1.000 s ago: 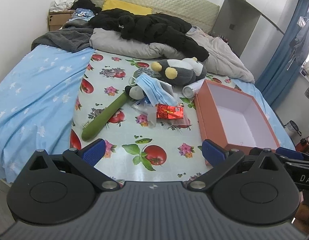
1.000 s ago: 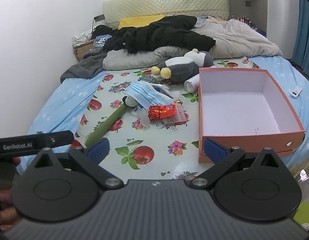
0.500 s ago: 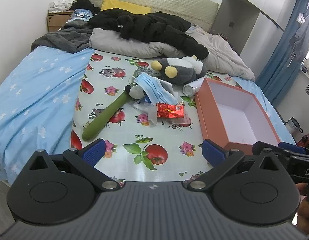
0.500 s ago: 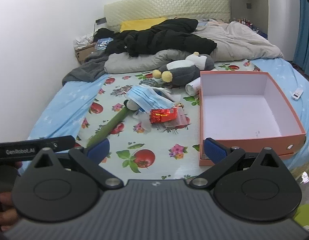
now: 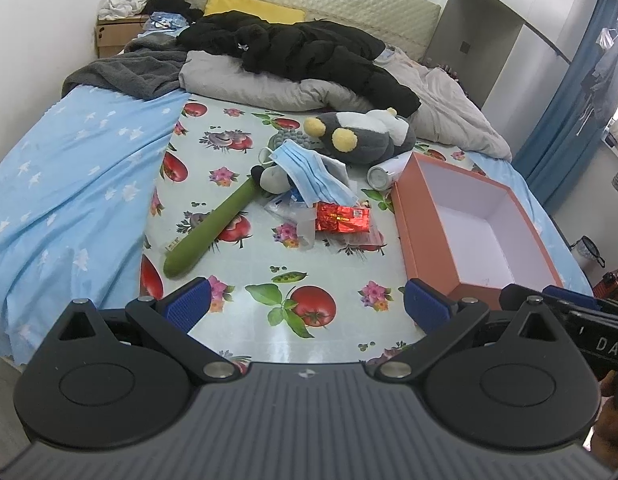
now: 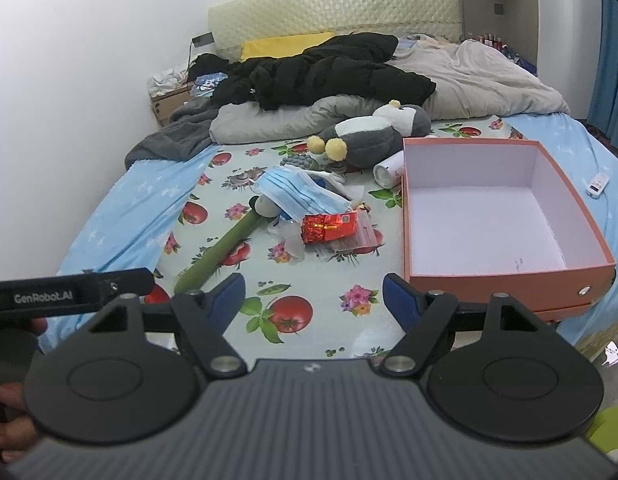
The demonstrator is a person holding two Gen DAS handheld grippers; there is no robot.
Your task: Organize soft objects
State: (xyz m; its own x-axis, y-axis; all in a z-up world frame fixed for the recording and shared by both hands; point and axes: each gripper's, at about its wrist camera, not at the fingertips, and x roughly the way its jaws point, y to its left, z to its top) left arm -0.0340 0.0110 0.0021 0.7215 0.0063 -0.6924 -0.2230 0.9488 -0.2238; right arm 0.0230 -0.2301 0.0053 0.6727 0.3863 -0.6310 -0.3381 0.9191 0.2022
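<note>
Over the near edge of the bed, we hold the left gripper (image 5: pixel 307 304) with its blue-padded jaws spread wide and nothing between them; the right gripper (image 6: pixel 313 296) hovers beside it, likewise spread and empty. Below both lies the glossy tablecloth printed with tomatoes and flowers (image 5: pixel 309 332), covering the middle of the pale blue star-patterned sheet (image 5: pixel 69 184).

On that cloth, ahead of us, a long green stick-shaped plush toy (image 5: pixel 213 232) lies diagonally. Its far end reaches a small heap: a pleated light blue face mask (image 6: pixel 299 194) draped over a small rounded grey-and-white soft toy (image 5: pixel 271 176), clear plastic bags (image 5: pixel 297 216), and a shiny red foil packet (image 6: pixel 329 227) on top of them. Behind the heap, a grey and white stuffed penguin with yellow feet (image 6: pixel 373 136) lies on its side, and a white cylindrical can (image 6: pixel 389 170) lies just beside the box's far corner.

To the right of the heap sits an open orange cardboard box with a white interior (image 6: pixel 509 276), nothing inside it. Farther back, a black puffy jacket (image 5: pixel 309 56) sprawls over a beige duvet (image 6: pixel 489 80).
</note>
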